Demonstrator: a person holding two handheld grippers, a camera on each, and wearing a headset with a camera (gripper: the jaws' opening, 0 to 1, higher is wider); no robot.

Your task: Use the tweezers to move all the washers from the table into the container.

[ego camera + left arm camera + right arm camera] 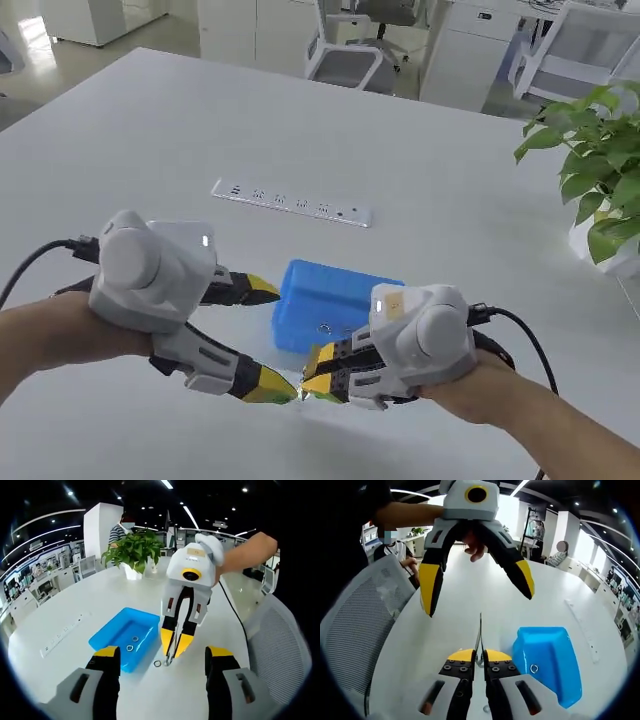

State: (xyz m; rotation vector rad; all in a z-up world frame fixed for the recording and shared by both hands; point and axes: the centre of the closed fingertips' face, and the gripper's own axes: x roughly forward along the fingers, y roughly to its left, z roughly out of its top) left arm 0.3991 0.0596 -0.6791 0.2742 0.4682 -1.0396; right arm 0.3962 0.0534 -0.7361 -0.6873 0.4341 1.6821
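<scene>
On the white table point(200, 130) you're partway: two washers point(135, 640) lie in the blue container point(112, 636), one washer point(157, 663) sits just outside it by the tips of the tweezers point(480, 630) clamped in your right gripper point(480, 656), left gripper point(479, 601) spread empty.

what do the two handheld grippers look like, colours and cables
Both match. The left gripper and right gripper each have a rounded pale grey housing and black jaws tipped in yellow. A black left cable and a black right cable trail from their backs. A small light glows white on the left housing, orange on the right.
</scene>
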